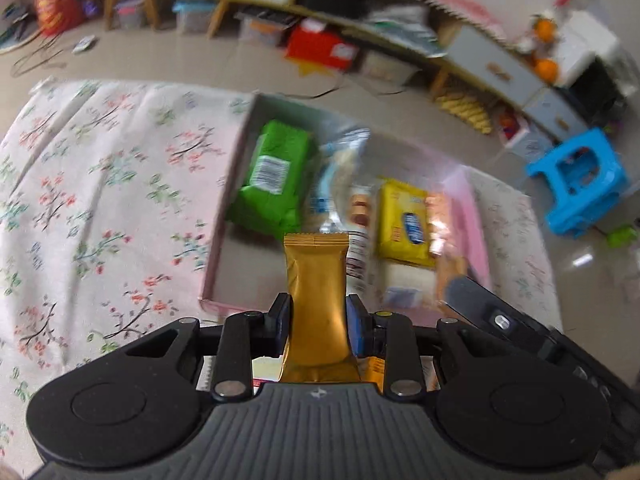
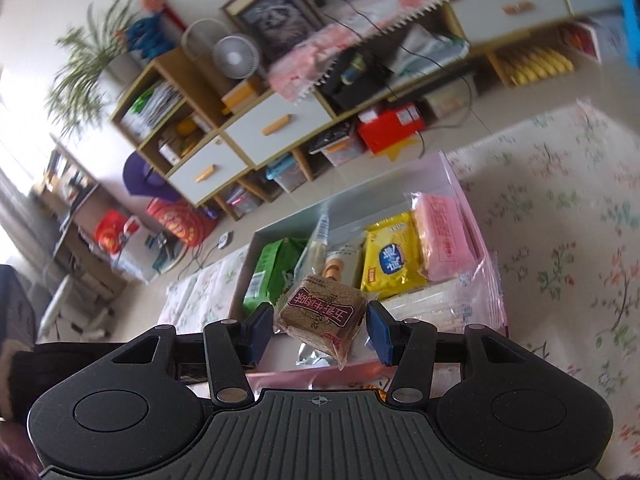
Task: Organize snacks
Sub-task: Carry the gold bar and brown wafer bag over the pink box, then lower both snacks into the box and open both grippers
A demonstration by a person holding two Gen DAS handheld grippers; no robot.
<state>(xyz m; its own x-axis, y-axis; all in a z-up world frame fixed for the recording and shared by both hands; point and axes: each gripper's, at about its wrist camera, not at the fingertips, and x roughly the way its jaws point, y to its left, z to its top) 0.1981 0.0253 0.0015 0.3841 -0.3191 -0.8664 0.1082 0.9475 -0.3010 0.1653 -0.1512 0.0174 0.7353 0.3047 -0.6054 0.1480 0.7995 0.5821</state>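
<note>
A: Left wrist view: the left gripper (image 1: pixel 318 320) has its jaws clamped on a gold snack bar (image 1: pixel 316 300), the pink box (image 1: pixel 224 208) just beyond them.

B: And the right gripper (image 2: pixel 320 326)?

A: Jaws pinching a brown cake packet (image 2: pixel 322 314) before the same box.

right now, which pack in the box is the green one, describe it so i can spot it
On the flowered cloth sits an open pink box. The green pack lies at its left end beside a clear bag, the only green wrapper, with a white barcode label.

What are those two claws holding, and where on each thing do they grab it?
Left gripper pinches a gold packet near its lower end; right gripper clamps a brown wrapped snack by its two opposite sides.
</note>
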